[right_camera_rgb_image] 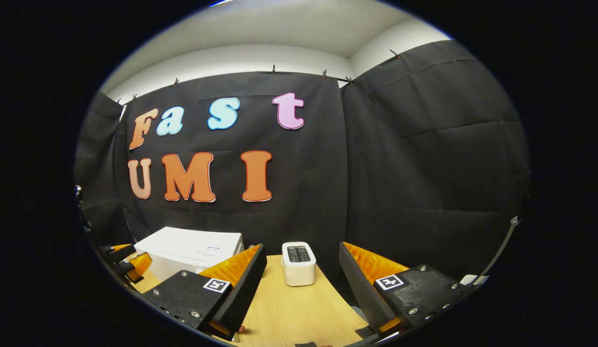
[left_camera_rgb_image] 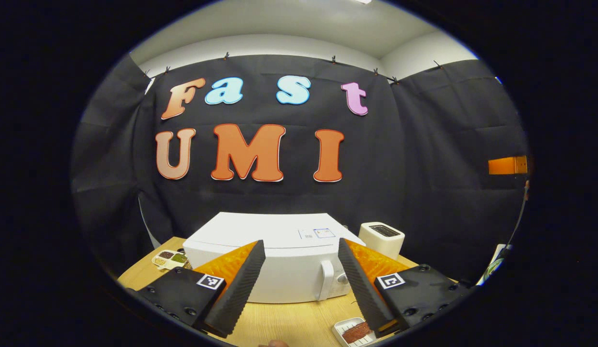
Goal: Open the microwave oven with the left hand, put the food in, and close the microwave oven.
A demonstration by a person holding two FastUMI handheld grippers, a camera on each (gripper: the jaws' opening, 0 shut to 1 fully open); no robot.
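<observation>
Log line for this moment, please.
microwave oven: door closed | left gripper: open, facing handle | food tray: on table | right gripper: open, empty

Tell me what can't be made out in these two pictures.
- Food tray, left gripper view: cut by the bottom edge and partly behind a finger.
- Microwave door, left gripper view: partly behind the fingers.
- Small dish contents, left gripper view: too small.
- Left gripper, right gripper view: cut off at the edge.

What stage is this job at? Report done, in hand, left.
Done: nothing; the microwave door is closed. In hand: the left gripper, fingers apart and empty, faces the door handle. Left: open the door, load the food tray from the table, close up.
</observation>
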